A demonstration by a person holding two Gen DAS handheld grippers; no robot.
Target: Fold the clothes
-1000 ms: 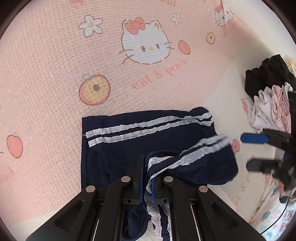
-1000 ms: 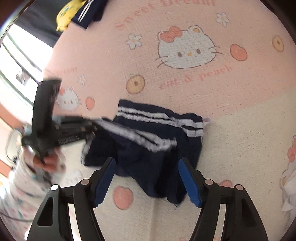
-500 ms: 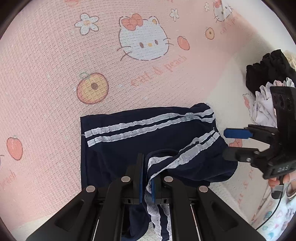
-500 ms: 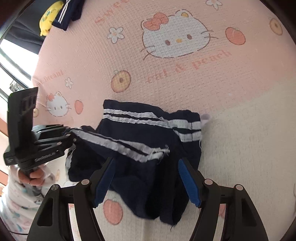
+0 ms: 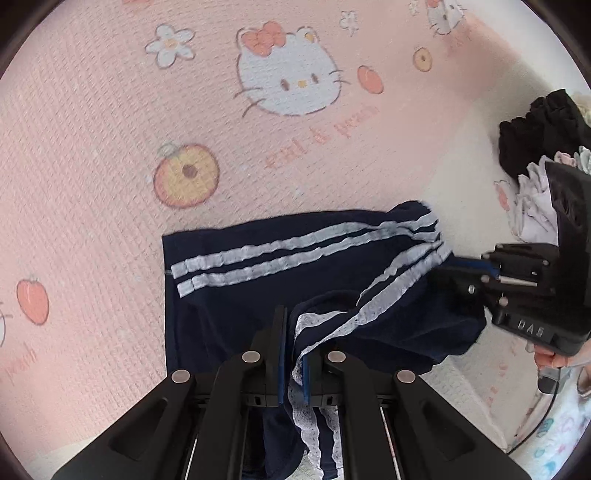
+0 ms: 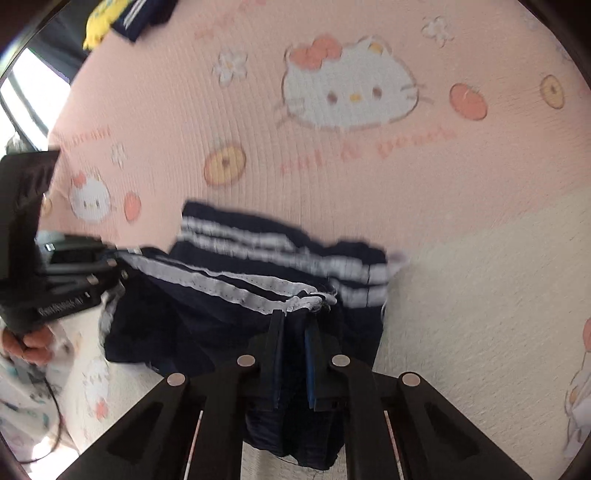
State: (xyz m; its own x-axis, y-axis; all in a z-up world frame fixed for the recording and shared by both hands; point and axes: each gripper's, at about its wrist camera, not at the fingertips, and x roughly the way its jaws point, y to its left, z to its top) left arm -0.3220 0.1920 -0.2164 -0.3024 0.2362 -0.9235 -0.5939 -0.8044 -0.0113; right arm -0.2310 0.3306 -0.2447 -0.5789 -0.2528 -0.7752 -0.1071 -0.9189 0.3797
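Navy shorts (image 5: 295,280) with white stripes lie on a pink blanket (image 5: 110,129). The blanket has white cats, peaches and flowers on it. In the left wrist view the shorts sit in the middle and lower part of the frame. The far half lies flat, and the near half is lifted and bunched.

The left gripper (image 5: 293,354) sits at the bottom middle of that view. Its tongs are pressed together and pinch the striped edge of the shorts. White lacy trim hangs down between the two black fingers.

The right gripper (image 6: 293,343) sits at the bottom middle of the right wrist view. Its tongs are pressed together too, and they pinch the navy cloth just under a white stripe. This view is a bit blurry. In the left wrist view the right gripper comes in from the right side of the frame, and its tip meets the right end of the shorts. A hand (image 5: 546,356) holds it at the lower right.

In the right wrist view the left gripper is at the left edge, held by a hand (image 6: 26,341).

A pile of dark and pale clothes (image 5: 535,155) lies at the right edge of the left wrist view. A yellow thing (image 6: 98,22) and another navy striped cloth (image 6: 142,18) lie at the upper left of the right wrist view.
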